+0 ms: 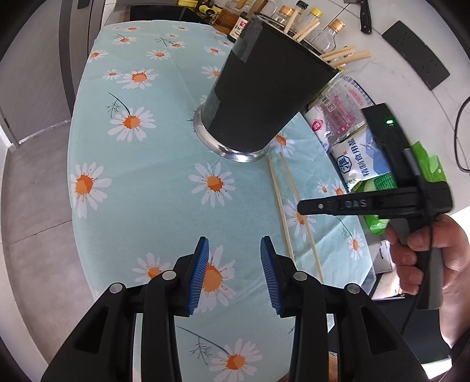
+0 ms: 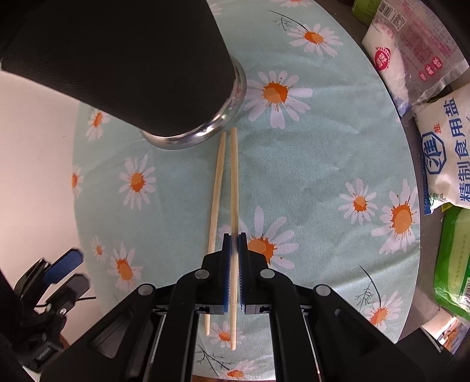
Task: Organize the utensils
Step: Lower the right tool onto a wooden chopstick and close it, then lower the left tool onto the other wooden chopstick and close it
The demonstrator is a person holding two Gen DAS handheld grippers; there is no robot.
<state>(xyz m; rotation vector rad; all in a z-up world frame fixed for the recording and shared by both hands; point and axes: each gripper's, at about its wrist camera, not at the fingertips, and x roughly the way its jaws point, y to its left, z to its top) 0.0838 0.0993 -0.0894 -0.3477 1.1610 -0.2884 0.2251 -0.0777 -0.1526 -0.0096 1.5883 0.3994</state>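
Observation:
A black utensil holder [image 1: 258, 88] with a shiny metal base stands on the daisy-print tablecloth [image 1: 164, 158], and several chopsticks [image 1: 343, 55] poke out of its top. Two more chopsticks [image 1: 282, 202] lie side by side on the cloth just right of it. In the right wrist view my right gripper [image 2: 234, 239] is shut on the right-hand chopstick [image 2: 234, 176], which rests flat on the cloth. The left-hand chopstick [image 2: 216, 202] lies loose beside it, and the holder [image 2: 132, 58] looms at the upper left. My left gripper [image 1: 235, 249] hovers open over the cloth with nothing between its blue pads.
Bags of salt [image 2: 446, 164] and sugar [image 2: 411, 50] and a green packet [image 2: 455, 264] line the table's right edge. Bottles [image 1: 332, 35] stand behind the holder, with a knife [image 1: 364, 17] and a power strip [image 1: 417, 55] beyond. A hand [image 1: 434, 258] holds the right gripper [image 1: 302, 207].

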